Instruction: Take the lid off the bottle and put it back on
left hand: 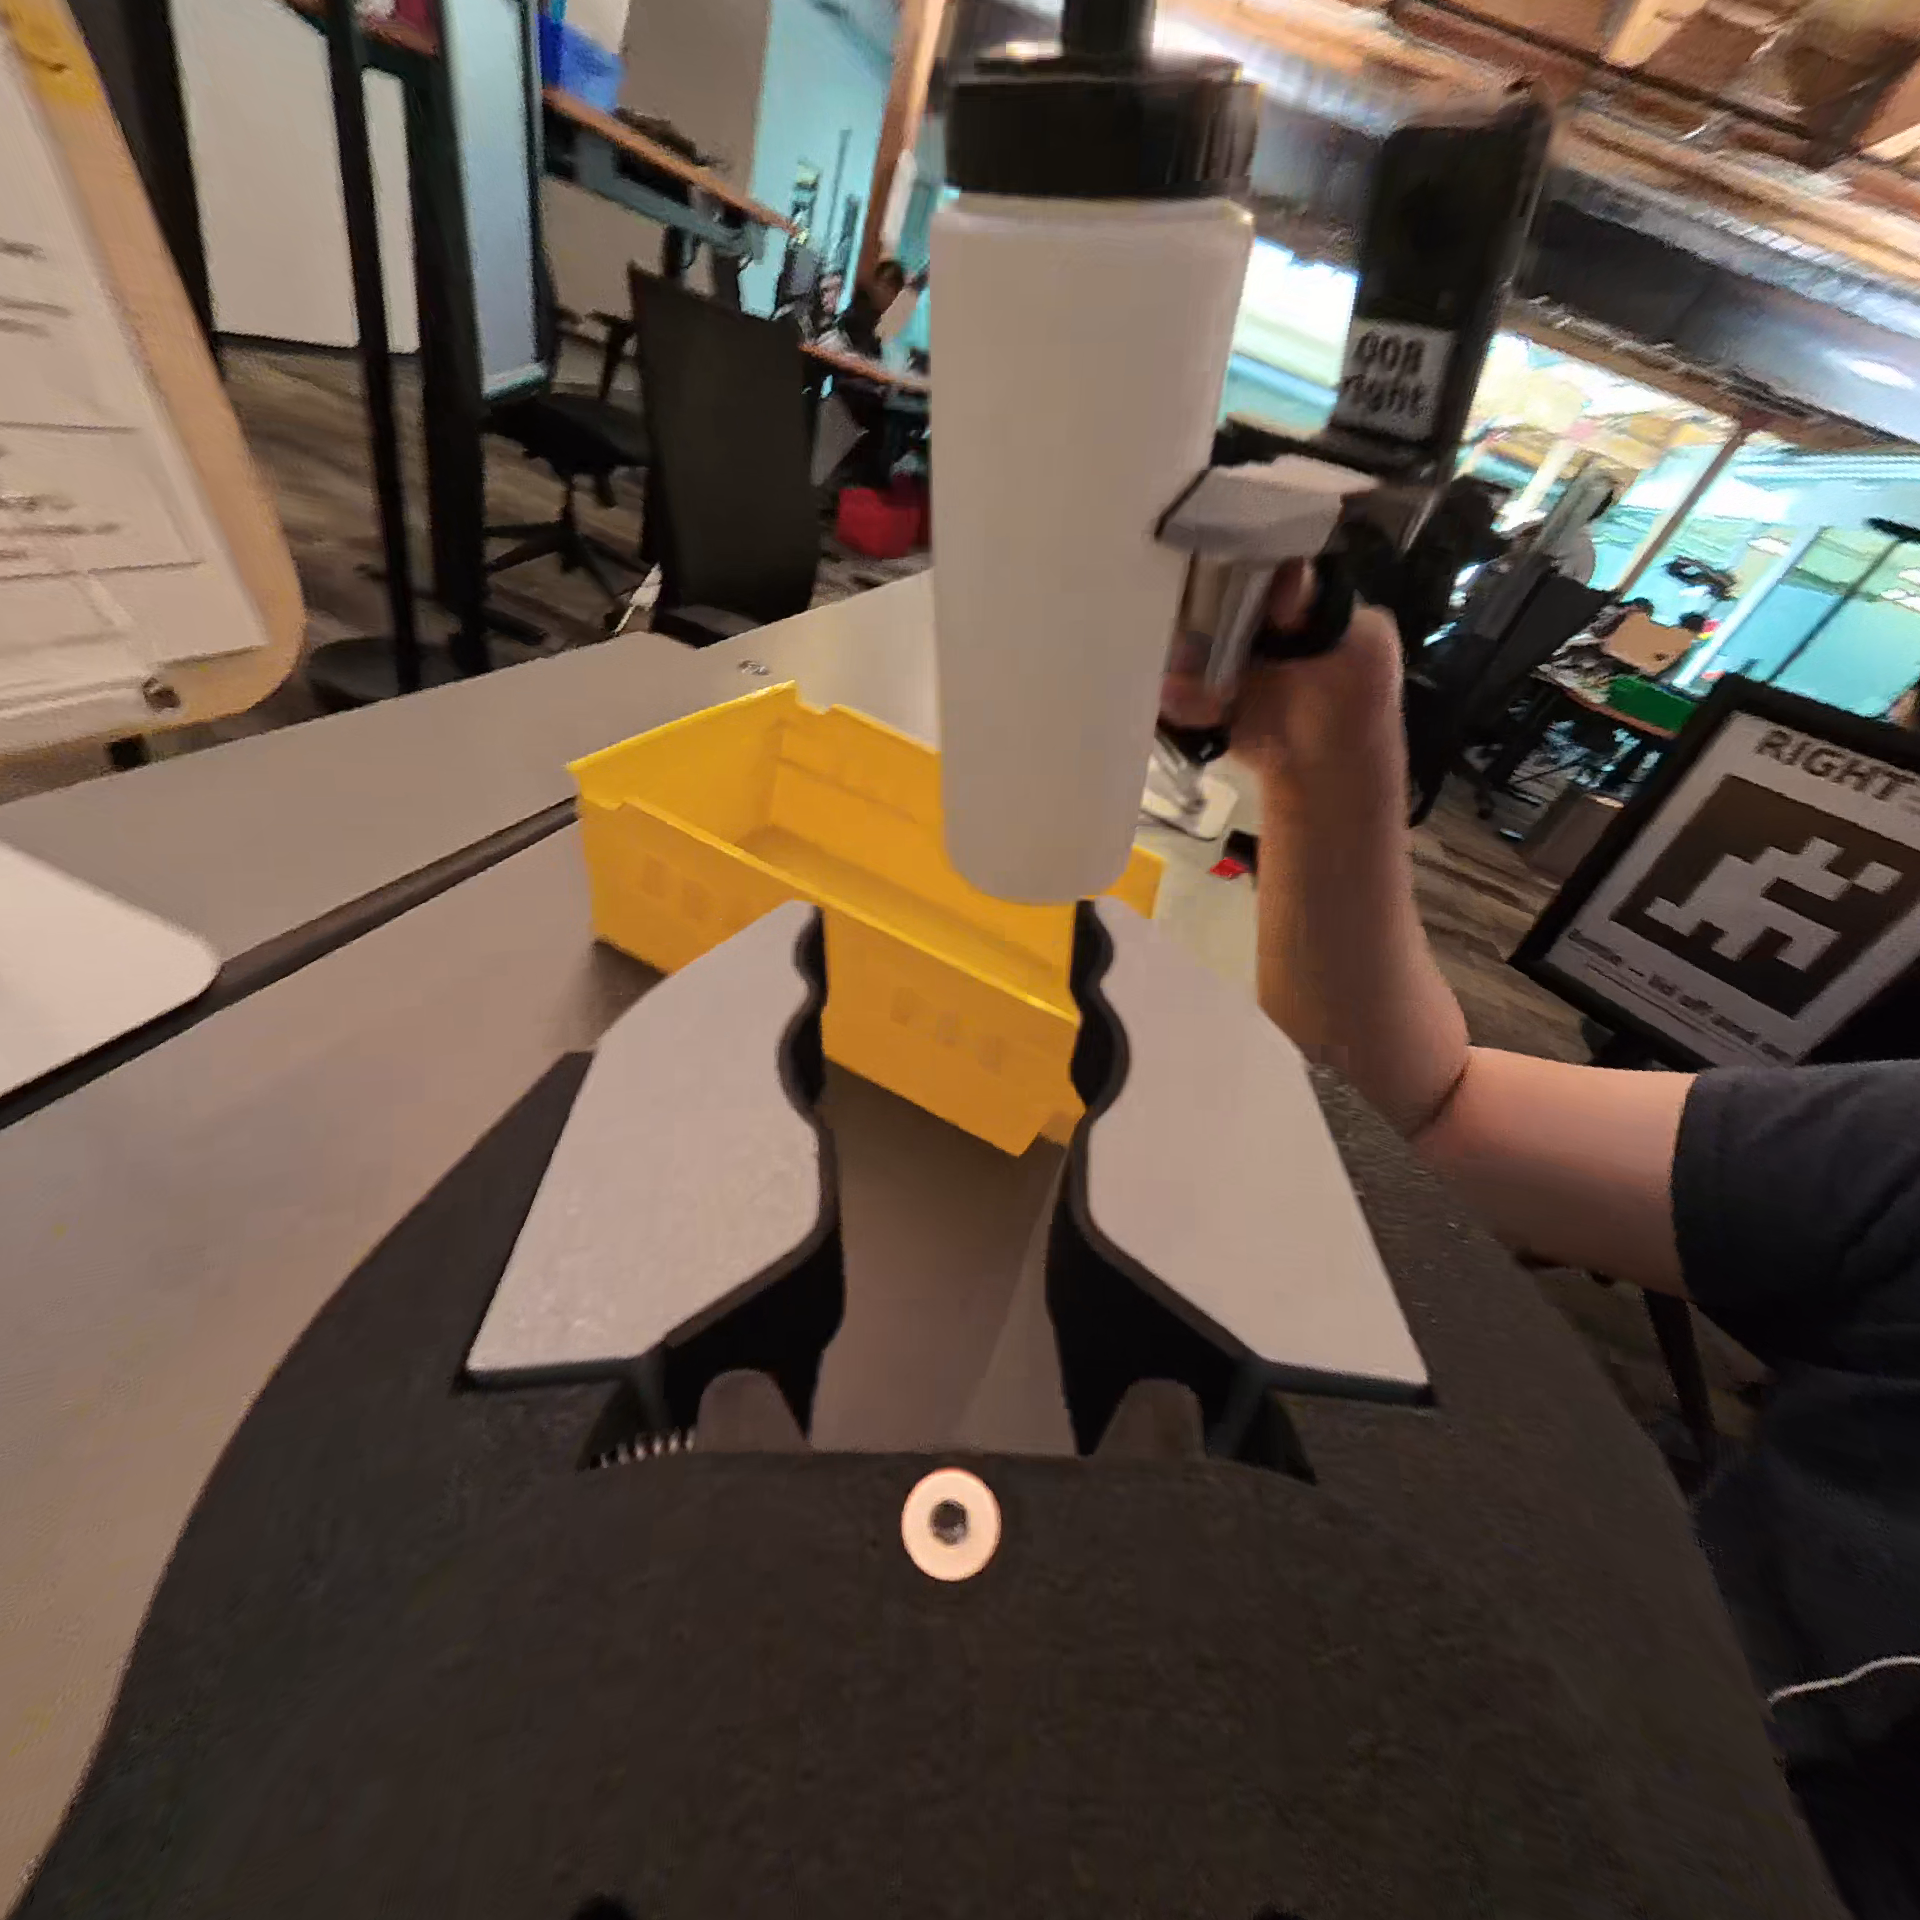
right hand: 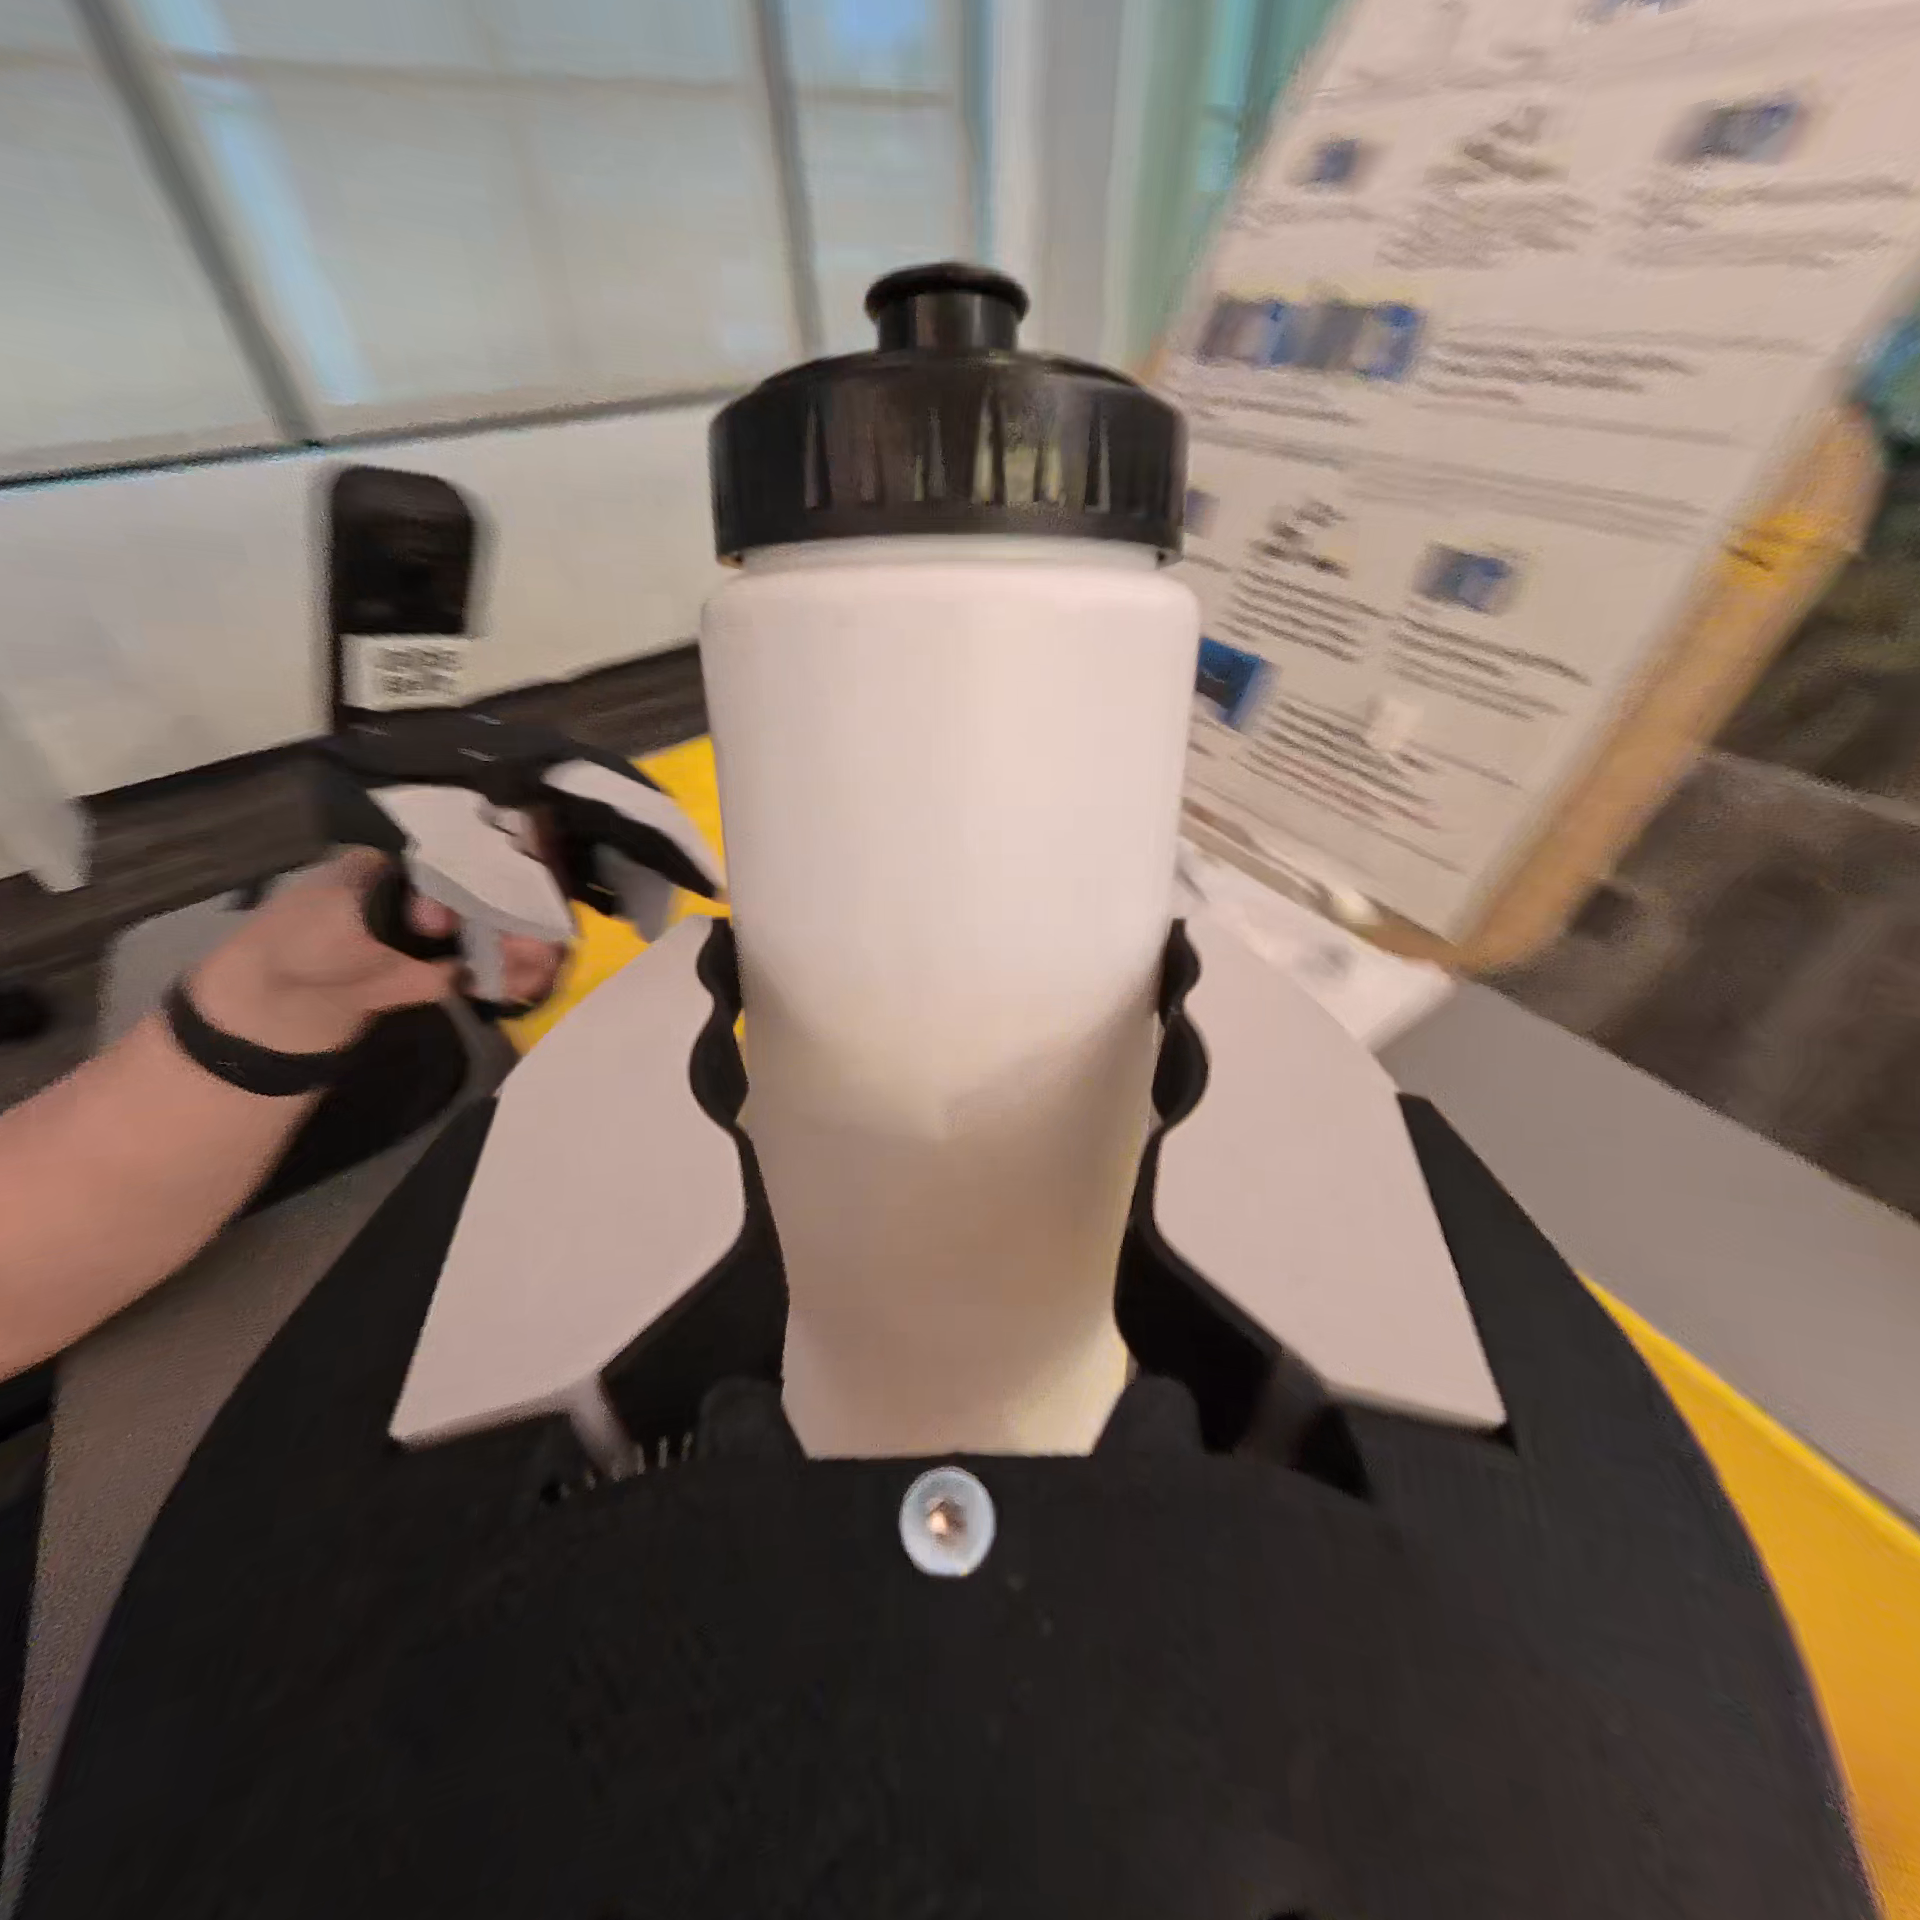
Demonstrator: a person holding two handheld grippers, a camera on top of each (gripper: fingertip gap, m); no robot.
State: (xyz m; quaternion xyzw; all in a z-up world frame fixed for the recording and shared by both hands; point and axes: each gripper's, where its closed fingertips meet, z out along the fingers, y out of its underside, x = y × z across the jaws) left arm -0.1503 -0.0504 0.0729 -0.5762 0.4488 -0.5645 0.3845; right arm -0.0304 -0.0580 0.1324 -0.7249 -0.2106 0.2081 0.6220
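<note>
right claw (right hand: 951,1039) grips the upright bottle (right hand: 951,831); its lid (right hand: 945,457) sits above the empty, wide left claw (left hand: 945,997).

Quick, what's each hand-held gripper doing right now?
Left hand-held gripper: open, holding nothing.
Right hand-held gripper: shut on the white bottle, lid on.

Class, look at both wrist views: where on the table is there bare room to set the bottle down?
Bare grey table lies left of the yellow bin, up to the white sheet. The right side is crowded: the right gripper holds the bottle above the bin.
</note>
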